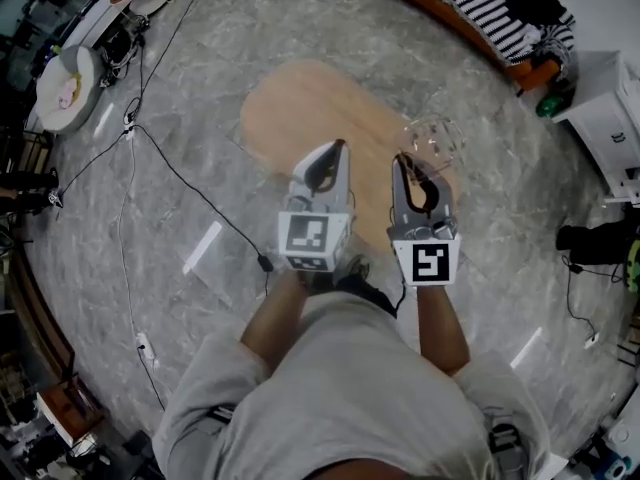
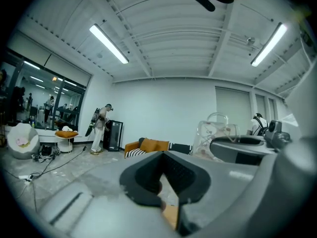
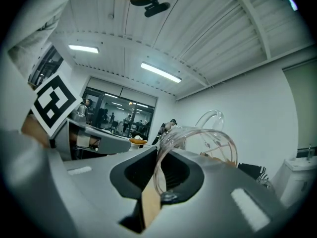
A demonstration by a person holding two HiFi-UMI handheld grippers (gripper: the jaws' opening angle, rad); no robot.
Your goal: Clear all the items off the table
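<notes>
Light grey shirt point(image 1: 340, 398), sleeves ending near the elbows. Left gripper point(image 1: 340, 148): pale grey shell, black ribbed pads point(image 2: 184, 175) lining the jaws, left cube point(image 1: 316, 240) at the rear, white with black square markers. Right gripper point(image 1: 403, 160): same grey shell, same black lining, right cube point(image 1: 434, 264) white with one black square marker facing up.

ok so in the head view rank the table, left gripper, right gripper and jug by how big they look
1. table
2. left gripper and right gripper: about alike, and enlarged by being nearer the camera
3. jug
</notes>
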